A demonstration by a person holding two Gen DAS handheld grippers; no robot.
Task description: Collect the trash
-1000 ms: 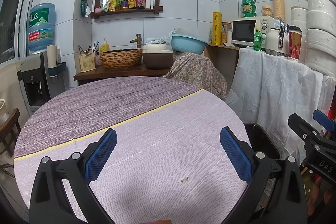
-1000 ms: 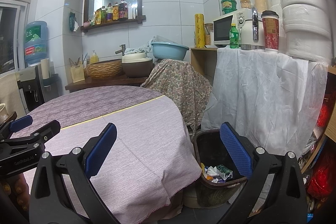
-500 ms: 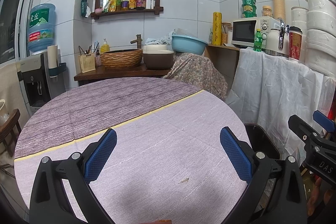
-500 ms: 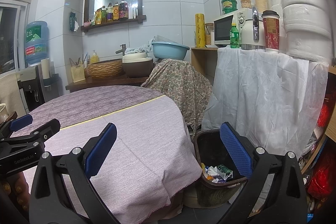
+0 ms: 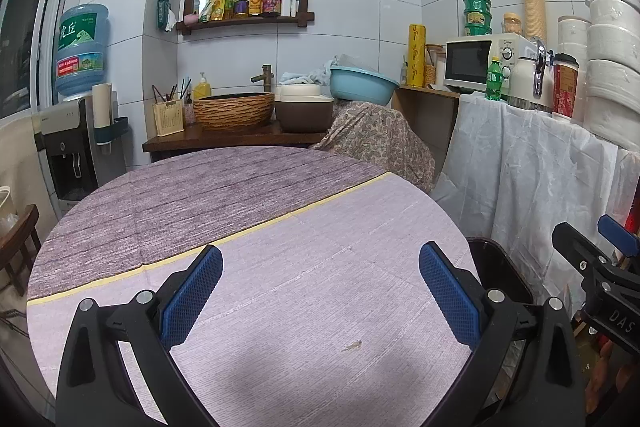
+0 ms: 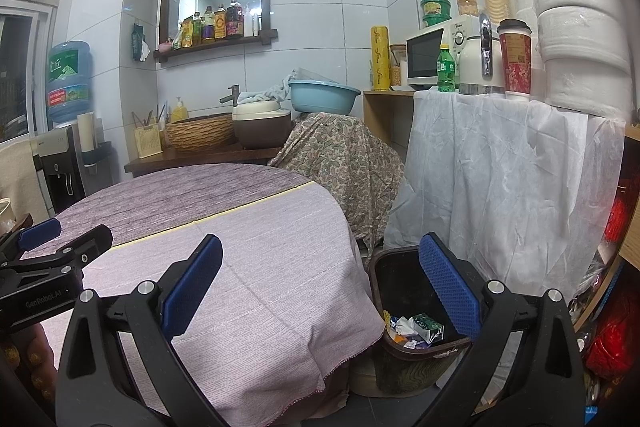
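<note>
Tongs on the left [image 5: 320, 287] spread wide over the round cloth-covered surface [image 5: 240, 211], holding nothing. Right tongs [image 6: 320, 279] equally wide and bare, hanging past the surface edge above the dark bin [image 6: 404, 311] on the floor. Trash [image 6: 416, 331] already lying in the bin's bottom: crumpled paper, a small green carton. Only a tiny scrap [image 5: 352, 346] left on the cloth, near the left tongs. Likely trouble: too flat and small for such thick pads, so apt to slip out, or cloth pinched and dragged along instead. Risk also of knocking the bin while swinging across.
</note>
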